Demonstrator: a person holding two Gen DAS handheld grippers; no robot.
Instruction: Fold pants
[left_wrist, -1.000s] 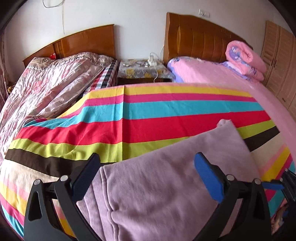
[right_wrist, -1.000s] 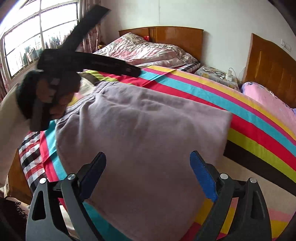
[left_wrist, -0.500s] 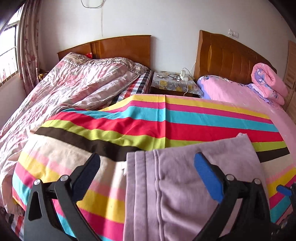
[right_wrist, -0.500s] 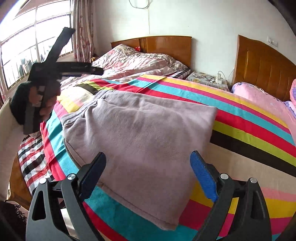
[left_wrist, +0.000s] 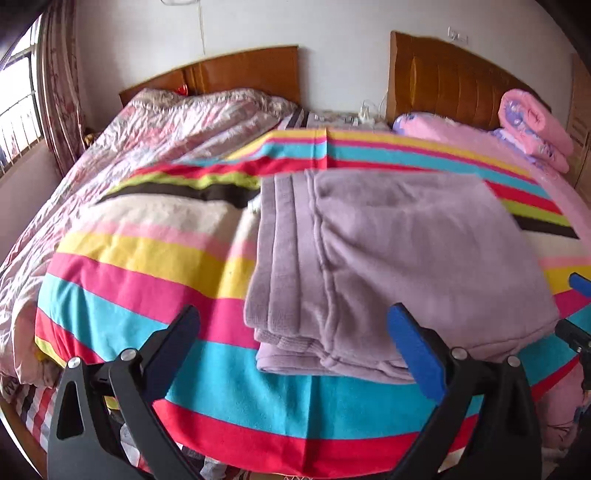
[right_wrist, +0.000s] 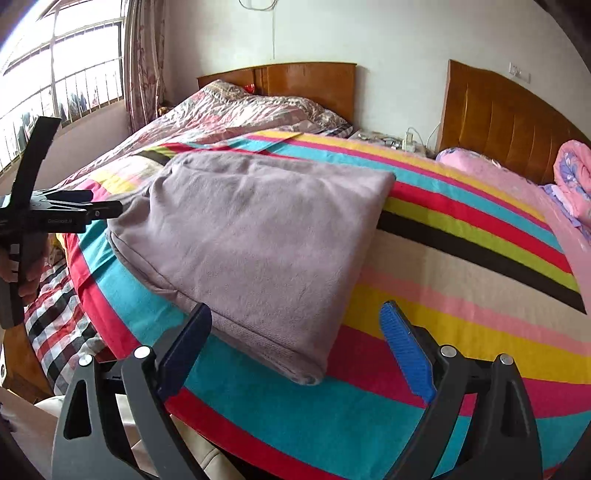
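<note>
In the left wrist view, the left gripper (left_wrist: 295, 345) is held above the near edge of the bed with its two blue-padded fingers (left_wrist: 415, 349) spread wide and nothing between them. The folded mauve fleece pants (left_wrist: 399, 266) lie flat on the bedspread with bright horizontal stripes (left_wrist: 147, 266), ahead of the gripper and shifted toward its right finger; the stacked folded edges and the ribbed band at the near left corner sit just beyond the gap between the fingers, without touching either. A tip of the other tool shows at the right border. Farther back are a crumpled pink floral quilt (left_wrist: 155, 147), two wooden headboards (left_wrist: 236, 72) against the white wall, and a rolled pink blanket (left_wrist: 535, 125) on the second bed.

In the right wrist view, the right gripper (right_wrist: 295, 345) also stands wide apart and empty. The pants (right_wrist: 258, 240) lie in front of it as a thick rectangular bundle on the striped bedspread (right_wrist: 461, 295), their nearest corner reaching down between the two fingers (right_wrist: 404, 349) but clear of both. At the left edge, a hand (right_wrist: 27, 273) holds the left gripper (right_wrist: 92, 212), which sits just beside the far left end of the pants; whether it touches the cloth cannot be told from here. A barred window (right_wrist: 55, 74) is at the upper left.
</note>
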